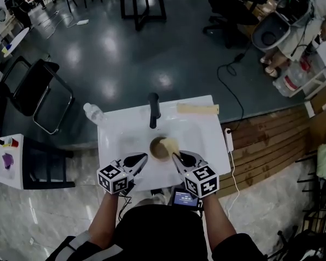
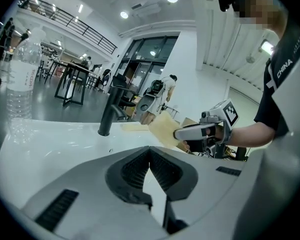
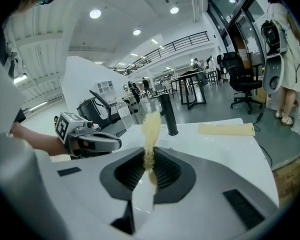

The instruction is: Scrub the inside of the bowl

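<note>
While my right tool clamps the yellow sponge by the bowl, my left tool pressed together, empty.

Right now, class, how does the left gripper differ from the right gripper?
The left gripper is shut on nothing; the right gripper is shut on a yellow sponge. The right gripper's sponge meets the bowl's right edge; the left gripper sits at the bowl's left. Both carry marker cubes.

A clear water bottle stands at the white tabletop's left corner. A flat yellow strip lies near the black faucet.
</note>
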Demonstrator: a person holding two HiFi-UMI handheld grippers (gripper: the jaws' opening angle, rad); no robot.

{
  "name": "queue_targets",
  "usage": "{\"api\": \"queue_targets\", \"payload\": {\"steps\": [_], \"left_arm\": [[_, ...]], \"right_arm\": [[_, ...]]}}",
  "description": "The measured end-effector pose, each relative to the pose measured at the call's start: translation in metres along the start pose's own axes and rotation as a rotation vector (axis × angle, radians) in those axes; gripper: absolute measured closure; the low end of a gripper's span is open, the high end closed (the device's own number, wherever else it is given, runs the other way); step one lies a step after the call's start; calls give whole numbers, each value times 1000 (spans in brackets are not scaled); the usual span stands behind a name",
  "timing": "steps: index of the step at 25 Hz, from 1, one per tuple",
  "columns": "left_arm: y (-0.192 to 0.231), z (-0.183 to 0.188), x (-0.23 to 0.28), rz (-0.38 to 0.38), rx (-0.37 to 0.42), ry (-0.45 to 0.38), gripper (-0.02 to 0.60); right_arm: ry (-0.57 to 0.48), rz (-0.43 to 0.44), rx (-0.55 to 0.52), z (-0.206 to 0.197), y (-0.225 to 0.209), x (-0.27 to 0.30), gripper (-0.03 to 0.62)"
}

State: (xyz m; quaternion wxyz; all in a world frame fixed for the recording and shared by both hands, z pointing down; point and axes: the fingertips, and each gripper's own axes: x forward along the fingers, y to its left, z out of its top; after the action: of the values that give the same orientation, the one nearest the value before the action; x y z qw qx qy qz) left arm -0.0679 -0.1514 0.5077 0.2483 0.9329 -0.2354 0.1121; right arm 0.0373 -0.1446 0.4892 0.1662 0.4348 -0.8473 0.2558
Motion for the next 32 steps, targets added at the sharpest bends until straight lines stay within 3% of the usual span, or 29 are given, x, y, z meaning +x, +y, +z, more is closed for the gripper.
{"api": "queue_targets", "payload": {"steps": [8,16,20,25,32], "left_arm": [[26,-19,33,26,-66,116,567],[72,-61,66,155,-154,305,437],[89,-82,76,212,-184,390,437],[103,-104,82,277,-160,495,437],[114,-128,89,324,-243,582,443]], "right_arm": [[87,36,-19,-15,-22,23,554],[239,103,-68,-41,-43,74,554],[349,127,-107,-60,-48,101,554],[478,138,-202,-84,-49,126,554],[583,147,-269,-108,-52,152,554]]}}
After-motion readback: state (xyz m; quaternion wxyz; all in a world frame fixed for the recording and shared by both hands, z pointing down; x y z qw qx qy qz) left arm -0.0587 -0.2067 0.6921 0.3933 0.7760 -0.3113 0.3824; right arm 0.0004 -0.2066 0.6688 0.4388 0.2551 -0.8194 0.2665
